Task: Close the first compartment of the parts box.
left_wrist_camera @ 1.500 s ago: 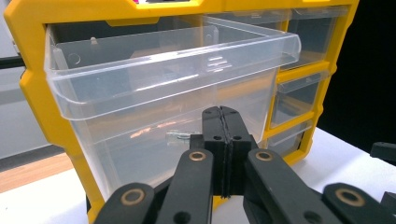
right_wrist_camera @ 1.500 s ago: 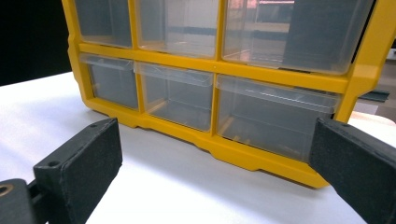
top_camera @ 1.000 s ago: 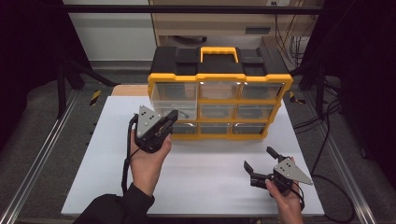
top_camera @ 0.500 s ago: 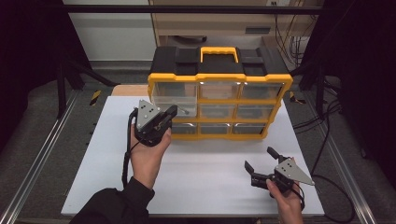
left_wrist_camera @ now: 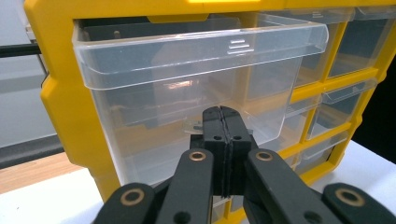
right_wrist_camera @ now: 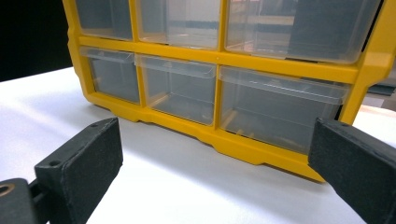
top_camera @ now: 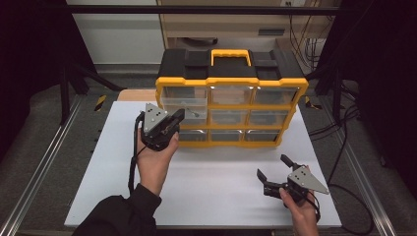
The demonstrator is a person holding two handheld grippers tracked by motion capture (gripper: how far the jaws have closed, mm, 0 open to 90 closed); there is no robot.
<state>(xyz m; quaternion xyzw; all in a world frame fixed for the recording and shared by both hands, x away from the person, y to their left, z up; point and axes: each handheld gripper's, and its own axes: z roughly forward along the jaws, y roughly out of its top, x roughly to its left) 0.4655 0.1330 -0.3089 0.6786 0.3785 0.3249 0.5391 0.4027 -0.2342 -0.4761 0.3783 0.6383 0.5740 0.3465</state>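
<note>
Plainly the clear drawer [top_camera: 183, 104] sits partly pulled out of the yellow organizer's [top_camera: 231, 82] top-left slot – the left gripper [left_wrist_camera: 223, 122], clenched with nothing visibly between its jaws, hangs before its front; right of the organizer's front, the right gripper [top_camera: 273, 167] rests released, spare

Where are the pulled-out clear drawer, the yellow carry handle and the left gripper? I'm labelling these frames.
pulled-out clear drawer [left_wrist_camera: 187, 65], left gripper view, front wall below its lip.
yellow carry handle [top_camera: 231, 51], high view, top bar.
left gripper [left_wrist_camera: 223, 135], left gripper view, seam between closed fingertips.

Drawer [top_camera: 183, 104] out of cabinet [top_camera: 231, 81], top-left
</note>
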